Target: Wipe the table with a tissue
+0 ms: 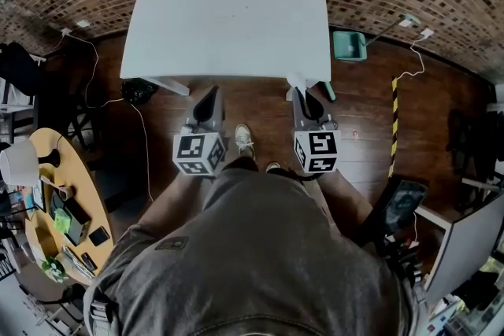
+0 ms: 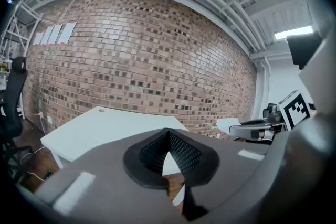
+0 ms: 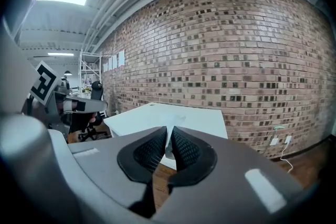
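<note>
The white table (image 1: pixel 228 12) stands against the brick wall, its top bare; it also shows in the left gripper view (image 2: pixel 100 131) and the right gripper view (image 3: pixel 178 118). Both grippers hover side by side over the wooden floor, just short of the table's near edge. My left gripper (image 1: pixel 209 100) (image 2: pixel 168 136) is shut with nothing between its pads. My right gripper (image 1: pixel 303 93) (image 3: pixel 169 139) is shut on a small white tissue (image 1: pixel 297 81) that sticks out past its tips; the tissue (image 2: pixel 231 125) also appears from the side in the left gripper view.
A green dustpan (image 1: pixel 349 45) lies on the floor right of the table. A yellow-and-black striped bar (image 1: pixel 394 122) stands further right. A round wooden table (image 1: pixel 43 204) with clutter is at my left. Cables (image 1: pixel 142 145) run across the floor. A black chair (image 2: pixel 11 107) stands left.
</note>
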`<state>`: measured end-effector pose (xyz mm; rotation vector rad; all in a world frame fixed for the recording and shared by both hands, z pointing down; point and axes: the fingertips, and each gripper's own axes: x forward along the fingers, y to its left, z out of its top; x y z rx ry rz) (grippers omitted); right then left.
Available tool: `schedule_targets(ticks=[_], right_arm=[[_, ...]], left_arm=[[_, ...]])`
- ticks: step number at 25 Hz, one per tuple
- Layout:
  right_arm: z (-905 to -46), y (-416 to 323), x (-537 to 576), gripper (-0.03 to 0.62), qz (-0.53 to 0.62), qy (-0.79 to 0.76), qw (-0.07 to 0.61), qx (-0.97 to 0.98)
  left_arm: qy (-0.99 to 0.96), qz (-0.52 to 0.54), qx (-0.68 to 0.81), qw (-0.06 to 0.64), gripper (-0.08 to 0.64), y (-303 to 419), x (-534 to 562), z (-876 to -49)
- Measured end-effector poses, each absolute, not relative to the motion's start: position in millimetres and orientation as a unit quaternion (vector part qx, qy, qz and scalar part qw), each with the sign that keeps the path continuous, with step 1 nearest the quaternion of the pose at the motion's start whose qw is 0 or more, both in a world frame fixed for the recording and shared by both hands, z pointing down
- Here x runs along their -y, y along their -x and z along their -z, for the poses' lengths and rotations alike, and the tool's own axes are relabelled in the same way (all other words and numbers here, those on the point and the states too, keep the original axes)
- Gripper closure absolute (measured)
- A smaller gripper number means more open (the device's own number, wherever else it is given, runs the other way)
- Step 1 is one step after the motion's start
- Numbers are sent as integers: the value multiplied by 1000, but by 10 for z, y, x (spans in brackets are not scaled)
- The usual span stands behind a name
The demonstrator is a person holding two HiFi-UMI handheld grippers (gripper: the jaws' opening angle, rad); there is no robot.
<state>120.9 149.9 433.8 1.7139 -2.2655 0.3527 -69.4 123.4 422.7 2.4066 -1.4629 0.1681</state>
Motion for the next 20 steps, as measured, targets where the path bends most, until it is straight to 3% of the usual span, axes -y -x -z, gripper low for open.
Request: schedule_targets(ticks=[20], right_arm=[[-4484, -1220, -235, 560, -131, -619, 167, 756]], left_arm=[[-840, -71, 503, 191, 567, 889, -27, -4424]])
